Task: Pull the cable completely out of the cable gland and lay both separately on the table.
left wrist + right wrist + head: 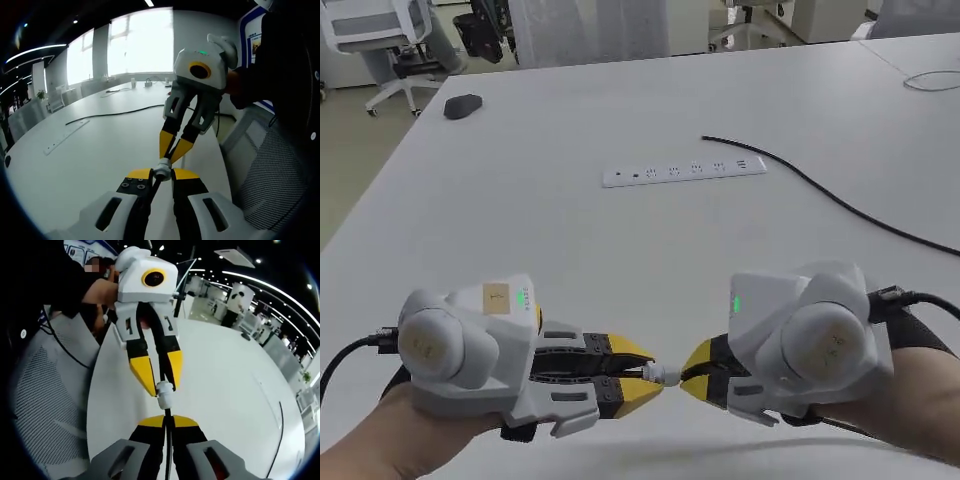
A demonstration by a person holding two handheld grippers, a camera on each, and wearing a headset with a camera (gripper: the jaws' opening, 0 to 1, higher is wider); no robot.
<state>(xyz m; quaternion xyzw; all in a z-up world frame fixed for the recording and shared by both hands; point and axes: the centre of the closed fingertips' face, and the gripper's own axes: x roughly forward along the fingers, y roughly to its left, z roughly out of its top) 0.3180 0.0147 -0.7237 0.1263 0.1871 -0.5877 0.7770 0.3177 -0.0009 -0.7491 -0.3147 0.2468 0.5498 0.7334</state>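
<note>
Right now the two grippers are meeting tip to tip at the bottom of the head view, hovering low over the white table point(620, 260). The left gripper point(642, 377), reaching in from the lower left of that frame, is clenching on the small white gland point(667, 375), which is poking out just past its yellow tips toward the bottom centre. The right gripper point(688, 372), reaching in from the lower right, is pinching the thin black cable point(167, 422) just beside the gland. In the right gripper view the cable is running up the middle of the frame between that gripper's own nearly touching jaws and entering the gland just above them. The cable is passing through the gland, not yet pulled out (a dark strand is also continuing above the gland, between the left gripper's jaws). Both parts are being held between the grippers rather than lying on the table. Farther up the head view, a white power strip point(685, 171) is lying flat above centre, a black cord point(840, 205) is curving from beside it toward the right edge, a dark mouse point(463, 105) is sitting at upper left, and a chair point(390, 40) is standing in the top left corner.
</note>
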